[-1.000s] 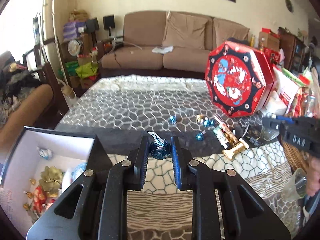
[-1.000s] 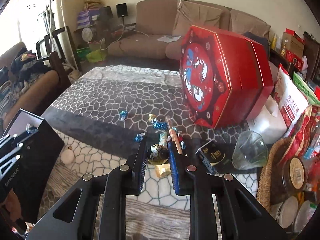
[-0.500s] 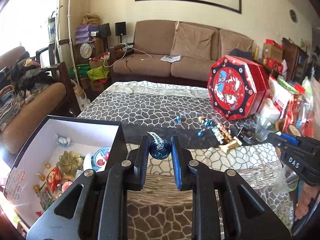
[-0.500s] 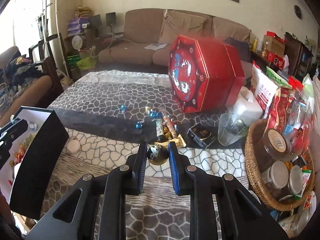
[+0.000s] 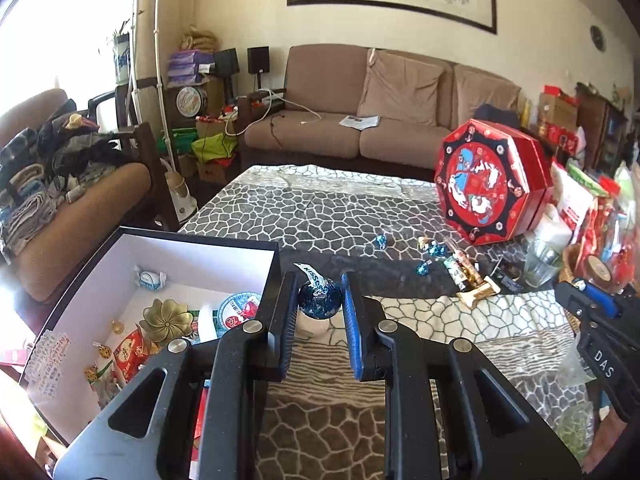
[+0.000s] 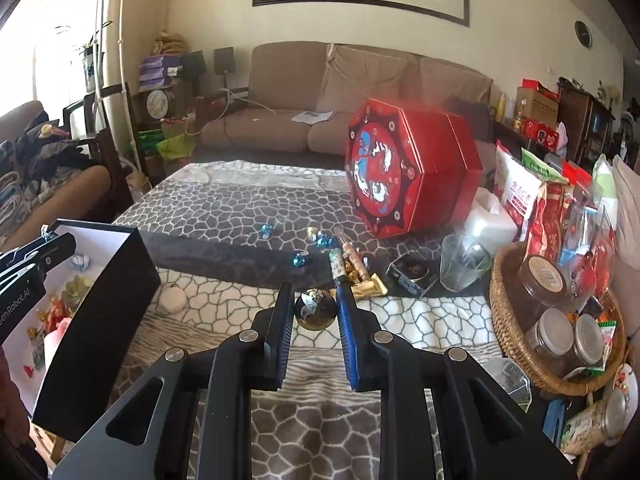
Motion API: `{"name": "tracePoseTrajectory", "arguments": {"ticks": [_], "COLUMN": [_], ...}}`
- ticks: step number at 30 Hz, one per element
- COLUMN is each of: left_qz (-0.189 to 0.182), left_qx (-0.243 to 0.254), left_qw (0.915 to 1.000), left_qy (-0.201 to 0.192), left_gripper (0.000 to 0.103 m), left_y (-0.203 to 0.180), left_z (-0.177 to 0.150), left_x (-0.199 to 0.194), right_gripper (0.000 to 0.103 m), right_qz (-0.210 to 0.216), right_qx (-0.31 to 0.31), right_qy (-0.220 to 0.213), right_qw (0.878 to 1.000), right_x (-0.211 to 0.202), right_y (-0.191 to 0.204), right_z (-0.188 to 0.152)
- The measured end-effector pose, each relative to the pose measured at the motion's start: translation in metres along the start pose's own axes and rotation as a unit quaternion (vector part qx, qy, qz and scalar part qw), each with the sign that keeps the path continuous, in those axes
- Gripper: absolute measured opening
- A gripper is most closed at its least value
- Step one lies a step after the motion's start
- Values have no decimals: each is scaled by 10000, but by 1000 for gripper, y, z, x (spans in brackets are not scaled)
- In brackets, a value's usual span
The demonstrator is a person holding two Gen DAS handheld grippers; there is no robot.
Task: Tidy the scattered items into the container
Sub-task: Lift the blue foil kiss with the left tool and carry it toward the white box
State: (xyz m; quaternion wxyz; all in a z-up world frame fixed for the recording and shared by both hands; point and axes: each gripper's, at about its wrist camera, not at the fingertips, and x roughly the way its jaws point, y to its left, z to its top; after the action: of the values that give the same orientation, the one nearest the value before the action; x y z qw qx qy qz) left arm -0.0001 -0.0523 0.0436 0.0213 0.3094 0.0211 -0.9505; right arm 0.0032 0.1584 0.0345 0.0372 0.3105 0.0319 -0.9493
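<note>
The blue foil chocolate (image 5: pixel 320 300) sits clenched between the jaws of the left gripper (image 5: pixel 319 304), held just right of the black box (image 5: pixel 276 264), presumably for dropping inside. The right gripper (image 6: pixel 314 309) grasps a gold foil chocolate (image 6: pixel 315 309) above the table (image 6: pixel 420 316). More sweets (image 6: pixel 298 259) lie scattered at twelve o'clock, toward the red octagonal tin (image 6: pixel 404 176), still to collect.

The open black cardboard box with white lining (image 5: pixel 276 276) sits at the table's (image 5: pixel 320 216) left edge, wrapped sweets inside it. Loose foil-wrapped candies (image 5: pixel 430 254) lie mid-table, well right of the box. Behind them the red octagonal gift tin (image 5: pixel 488 184) stands tilted on edge. A woven wicker basket of jars (image 6: pixel 504 280) sits far right.
</note>
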Motion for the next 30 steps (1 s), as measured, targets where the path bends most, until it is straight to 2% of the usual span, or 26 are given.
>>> {"name": "tracePoseTrajectory", "arguments": {"ticks": [6, 15, 30], "left_qz": [-82, -233, -187], "left_qx": [9, 34, 46], "left_qw": [9999, 9995, 9994], "left_qy": [148, 210, 286], "left_gripper": [21, 21, 21], "left_y": [0, -11, -9], "left_z": [3, 3, -1], "left_x": [11, 14, 12], "right_gripper": [21, 21, 21], "right_qz": [-65, -44, -37], "right_qx": [-76, -14, -21], "right_qy": [-185, -223, -256], "right_qw": [9998, 9997, 9997], "right_x": [-4, -3, -7], "right_y": [10, 9, 11], "right_z": [5, 7, 7]}}
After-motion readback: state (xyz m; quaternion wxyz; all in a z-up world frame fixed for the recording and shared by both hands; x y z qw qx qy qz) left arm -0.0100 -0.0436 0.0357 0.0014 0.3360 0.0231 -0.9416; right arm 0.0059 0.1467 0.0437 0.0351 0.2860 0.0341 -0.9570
